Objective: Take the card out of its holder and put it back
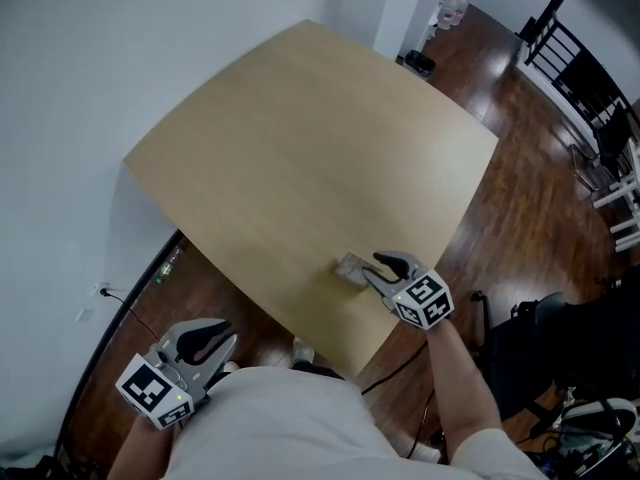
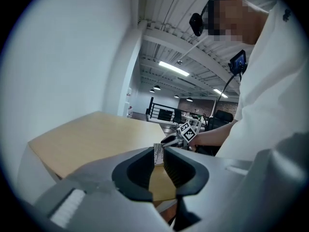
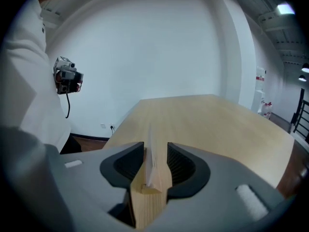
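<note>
Nearest us, the left tongs point(image 1: 212, 340) hang off the desk point(image 1: 300, 148), down by our body on the near left. Their jaws sit a narrow slot apart with nothing in them. Through that slot we see only desk top and, well beyond, the card point(image 3: 150, 153). So the left side is out of this one!

A little farther, at the near right corner of the desk, the right tongs point(image 3: 155, 151) are on the job. The card stands on edge in its holder point(image 3: 148, 187), and the jaws straddle it, one on each side. Its long axis runs straight away along the jaws, so it sits edge-on in the gap. It hugs the left pad, with a sliver of daylight on the right. We read that as not clenched: jaws slightly parted round the card, not gripping it.

We judge the coming move to be a squeeze, then a lift straight up out of the holder. Beyond, the desk stretches off to the white wall point(image 1: 100, 48).
</note>
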The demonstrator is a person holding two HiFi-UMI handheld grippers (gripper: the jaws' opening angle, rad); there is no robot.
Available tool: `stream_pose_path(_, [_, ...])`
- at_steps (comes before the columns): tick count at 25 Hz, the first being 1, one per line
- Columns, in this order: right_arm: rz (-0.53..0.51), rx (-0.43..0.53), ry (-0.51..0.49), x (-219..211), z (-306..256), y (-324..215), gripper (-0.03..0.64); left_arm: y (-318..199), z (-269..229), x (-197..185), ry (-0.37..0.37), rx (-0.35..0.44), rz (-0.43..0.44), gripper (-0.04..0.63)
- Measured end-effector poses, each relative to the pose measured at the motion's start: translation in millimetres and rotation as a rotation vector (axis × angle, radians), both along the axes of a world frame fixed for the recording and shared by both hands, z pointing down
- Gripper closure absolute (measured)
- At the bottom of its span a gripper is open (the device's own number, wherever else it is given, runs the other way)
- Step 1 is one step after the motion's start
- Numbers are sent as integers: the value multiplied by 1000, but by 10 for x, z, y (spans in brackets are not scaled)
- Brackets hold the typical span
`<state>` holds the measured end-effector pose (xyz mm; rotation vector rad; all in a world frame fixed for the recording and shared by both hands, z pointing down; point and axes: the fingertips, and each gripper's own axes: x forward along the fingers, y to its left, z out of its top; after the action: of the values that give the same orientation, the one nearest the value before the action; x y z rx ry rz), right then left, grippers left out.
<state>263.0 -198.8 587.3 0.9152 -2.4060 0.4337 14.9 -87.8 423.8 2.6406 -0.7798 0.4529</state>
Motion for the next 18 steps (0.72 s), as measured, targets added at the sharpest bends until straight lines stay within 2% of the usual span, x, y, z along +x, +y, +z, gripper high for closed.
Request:
stream_pose_path(4, [-45, -43, -18, -87, 110, -19, 494, -51, 9, -9, -11, -11, -25, 531])
stream_pose_path(8, [-72, -52, -38, -144, 126, 0, 582, -80, 39, -23, -16, -22, -36, 531])
stream_pose_path(18, [-89, -45, -53, -176, 41, 17, 595, -114, 41, -50, -11, -9, -34, 531])
